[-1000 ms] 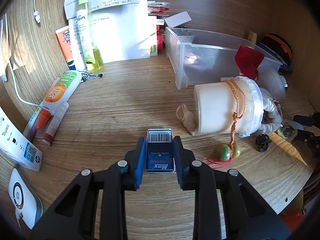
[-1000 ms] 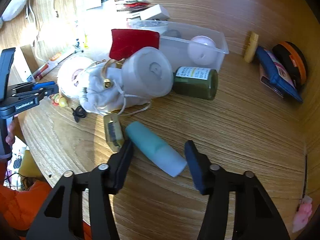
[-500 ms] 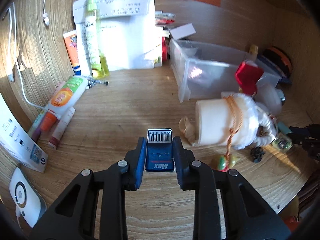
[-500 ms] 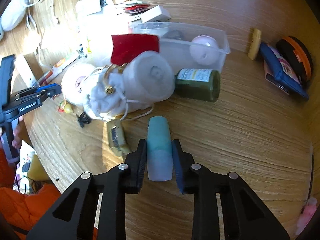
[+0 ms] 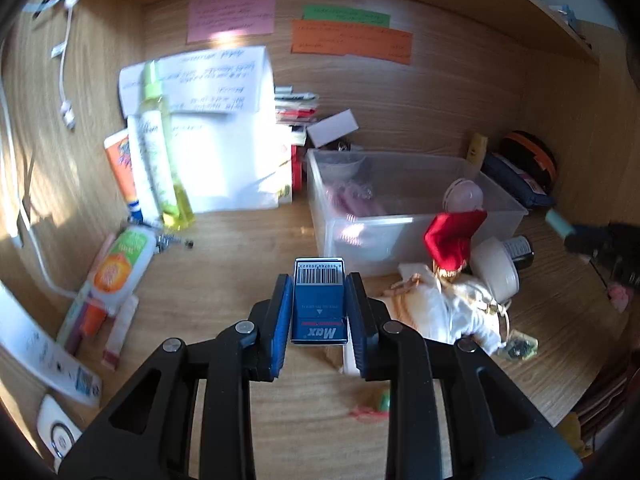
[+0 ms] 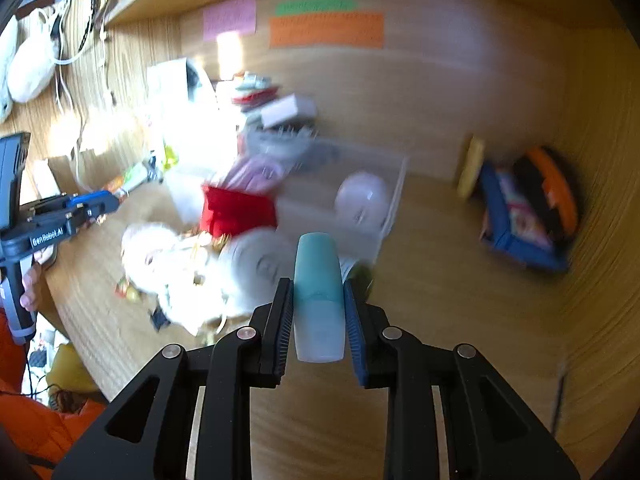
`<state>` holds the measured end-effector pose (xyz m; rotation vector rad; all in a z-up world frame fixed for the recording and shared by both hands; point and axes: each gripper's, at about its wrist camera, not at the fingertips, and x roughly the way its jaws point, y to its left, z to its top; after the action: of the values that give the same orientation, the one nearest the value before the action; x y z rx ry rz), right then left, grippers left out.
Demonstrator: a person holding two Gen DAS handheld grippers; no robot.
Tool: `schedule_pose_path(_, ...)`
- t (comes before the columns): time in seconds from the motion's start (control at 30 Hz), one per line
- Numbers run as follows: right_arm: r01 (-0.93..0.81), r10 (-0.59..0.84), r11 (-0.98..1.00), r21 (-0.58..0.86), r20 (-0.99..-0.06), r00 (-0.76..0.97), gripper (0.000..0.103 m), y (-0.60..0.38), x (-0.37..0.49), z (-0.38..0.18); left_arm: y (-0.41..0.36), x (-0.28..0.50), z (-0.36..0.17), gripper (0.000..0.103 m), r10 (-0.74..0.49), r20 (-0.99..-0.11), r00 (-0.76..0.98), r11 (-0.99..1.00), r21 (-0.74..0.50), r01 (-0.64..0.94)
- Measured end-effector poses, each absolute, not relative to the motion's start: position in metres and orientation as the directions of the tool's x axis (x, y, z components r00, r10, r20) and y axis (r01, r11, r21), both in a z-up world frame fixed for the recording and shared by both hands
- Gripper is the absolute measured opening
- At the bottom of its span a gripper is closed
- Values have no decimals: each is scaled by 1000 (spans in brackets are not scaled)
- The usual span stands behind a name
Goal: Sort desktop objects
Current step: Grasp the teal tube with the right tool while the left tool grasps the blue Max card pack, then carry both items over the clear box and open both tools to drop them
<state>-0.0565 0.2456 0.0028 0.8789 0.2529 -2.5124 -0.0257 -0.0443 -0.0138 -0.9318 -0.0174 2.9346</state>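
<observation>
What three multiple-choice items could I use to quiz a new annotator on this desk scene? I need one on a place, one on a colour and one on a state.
1. Where is the pale round ball?
A. inside the clear plastic bin
B. on the pink note
C. under the white papers

2. What colour is the tube held by the right gripper?
A. red
B. teal and white
C. black

3. What is the left gripper doing?
A. hanging open with nothing in it
B. resting shut on the desk with nothing in it
C. shut on the small blue box

Answers:
1. A: the ball sits within the walls of the clear plastic bin.
2. B: the tube between the right gripper pads is teal, fading to white.
3. C: the left gripper pads press both sides of the small blue box.
</observation>
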Motion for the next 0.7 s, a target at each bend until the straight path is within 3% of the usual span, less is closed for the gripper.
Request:
schedule_pose_path(0.3, 489, -370, -869, -67, -568, -735, 23, 235, -90, 34, -29, -60, 14, 26, 155, -547, -823, -987, -47, -154)
schedule_pose_path(0.7, 577, -476, -817, 6, -572, -668, 23, 179, -137, 40, -14, -122, 35, 26, 223, -543, -810, -973, -70, -221)
